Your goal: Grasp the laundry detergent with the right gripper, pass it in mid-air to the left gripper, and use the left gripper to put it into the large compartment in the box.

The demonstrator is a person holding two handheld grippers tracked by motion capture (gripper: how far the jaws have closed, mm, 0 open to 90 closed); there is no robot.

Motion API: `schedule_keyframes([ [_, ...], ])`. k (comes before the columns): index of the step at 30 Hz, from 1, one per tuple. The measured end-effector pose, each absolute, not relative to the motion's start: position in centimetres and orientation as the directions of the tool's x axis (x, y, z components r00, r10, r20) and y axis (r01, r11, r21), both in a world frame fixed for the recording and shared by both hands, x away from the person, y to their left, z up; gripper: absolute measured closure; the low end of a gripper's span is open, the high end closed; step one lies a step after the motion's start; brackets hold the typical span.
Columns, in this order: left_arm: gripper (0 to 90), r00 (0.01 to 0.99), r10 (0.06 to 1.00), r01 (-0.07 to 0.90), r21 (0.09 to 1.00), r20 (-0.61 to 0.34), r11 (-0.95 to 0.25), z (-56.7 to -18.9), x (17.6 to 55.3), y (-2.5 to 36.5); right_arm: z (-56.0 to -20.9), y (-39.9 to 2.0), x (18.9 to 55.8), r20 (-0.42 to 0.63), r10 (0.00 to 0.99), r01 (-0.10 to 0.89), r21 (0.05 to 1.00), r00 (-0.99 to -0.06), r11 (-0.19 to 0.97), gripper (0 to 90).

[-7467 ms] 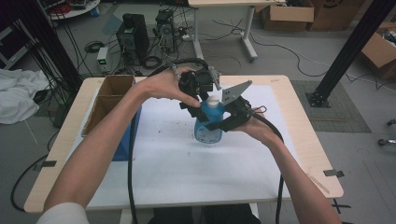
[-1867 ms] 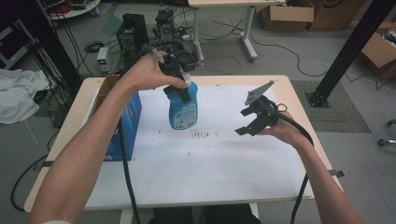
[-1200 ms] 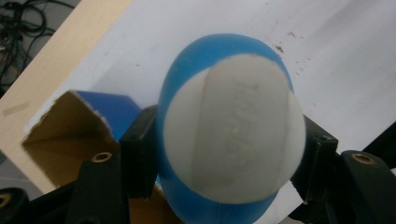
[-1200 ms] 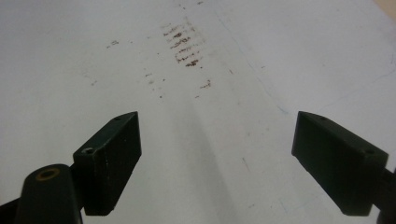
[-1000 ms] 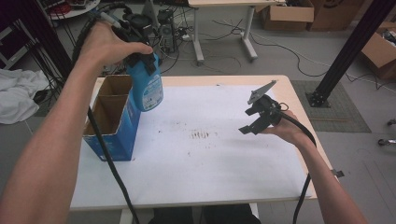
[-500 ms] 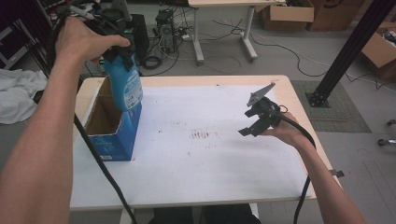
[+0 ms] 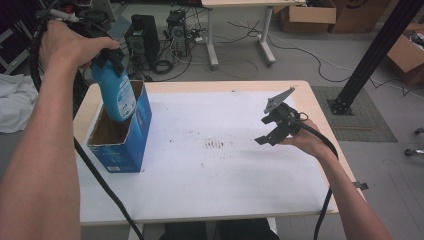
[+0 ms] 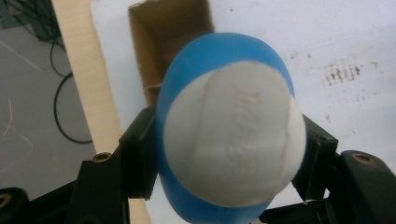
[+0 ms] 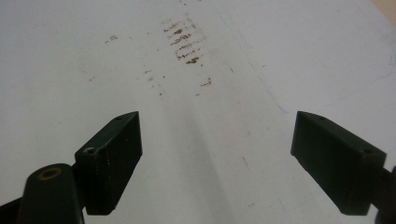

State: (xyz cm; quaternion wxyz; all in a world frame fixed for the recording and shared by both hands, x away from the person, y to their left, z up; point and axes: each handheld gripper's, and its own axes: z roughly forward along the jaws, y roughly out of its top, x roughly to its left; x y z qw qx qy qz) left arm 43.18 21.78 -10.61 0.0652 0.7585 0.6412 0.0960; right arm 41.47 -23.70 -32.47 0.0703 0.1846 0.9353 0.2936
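A blue bottle (image 7: 117, 92) with a white label hangs over the open top of a blue cardboard box (image 7: 127, 137) at the table's left. My left gripper (image 7: 107, 57) is shut on the bottle's upper part. In the left gripper view the bottle's white underside (image 8: 233, 140) sits between the two black jaws, with the brown inside of the box (image 8: 170, 42) below it. My right gripper (image 7: 275, 127) stands open above the white table sheet at the right, with nothing between its jaws (image 9: 217, 158).
The white table sheet (image 7: 225, 165) has a dark smudge (image 7: 215, 145) in its middle. Beyond the table's far edge are computer towers (image 7: 145, 35), cables on the floor and a black post (image 7: 370, 55) at the right. White cloth (image 7: 15, 100) lies at the far left.
My left gripper has carried the bottle leftward from the table's middle to above the box's open top. The right gripper has stayed where it was.
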Motion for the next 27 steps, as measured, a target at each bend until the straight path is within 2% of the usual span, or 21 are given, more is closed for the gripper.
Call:
schedule_keyframes([
  [7, 38.0, 0.102, 0.994, 0.970, 0.217, 0.038, -0.108, -11.8, 42.8, 23.1, -32.3, -23.5, 41.3, -0.028, 0.378, 0.293, 0.580, -0.926, 0.760, 16.3],
  [19, 38.0, 0.072, 0.996, 0.979, 0.187, 0.056, -0.081, -14.9, 43.0, 24.2, -32.5, -23.4, 41.1, -0.031, 0.375, 0.291, 0.573, -0.927, 0.766, 16.8],
  [27, 38.1, 0.048, 0.998, 0.982, 0.182, 0.029, -0.052, -18.2, 42.8, 24.8, -32.9, -23.1, 41.1, -0.027, 0.368, 0.291, 0.561, -0.929, 0.775, 16.9],
])
